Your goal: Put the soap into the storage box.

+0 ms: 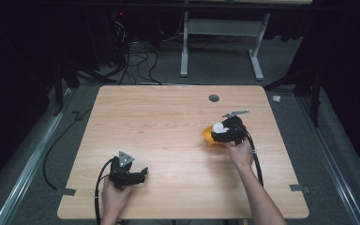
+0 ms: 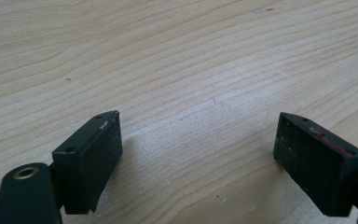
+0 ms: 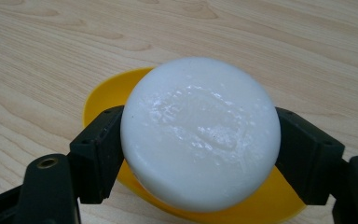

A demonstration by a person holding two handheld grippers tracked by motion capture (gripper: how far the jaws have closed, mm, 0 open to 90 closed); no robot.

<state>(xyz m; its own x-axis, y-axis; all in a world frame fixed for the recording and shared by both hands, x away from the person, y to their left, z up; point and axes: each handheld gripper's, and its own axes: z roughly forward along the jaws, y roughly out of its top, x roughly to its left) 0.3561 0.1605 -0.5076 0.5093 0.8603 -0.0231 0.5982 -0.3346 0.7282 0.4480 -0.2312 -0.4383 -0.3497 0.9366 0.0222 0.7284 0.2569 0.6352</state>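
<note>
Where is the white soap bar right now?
The white soap bar is clamped in the right gripper, just above the yellow dish, on the right side of the table in the high view.

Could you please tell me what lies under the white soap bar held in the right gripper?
A yellow dish sits beneath the white soap bar, which the right gripper clamps from both sides. The bar covers most of the dish's inside, so any contents there are hidden.

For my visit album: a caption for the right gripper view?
Right gripper jaws clamp a round white soap bar above a yellow plastic dish.
</note>
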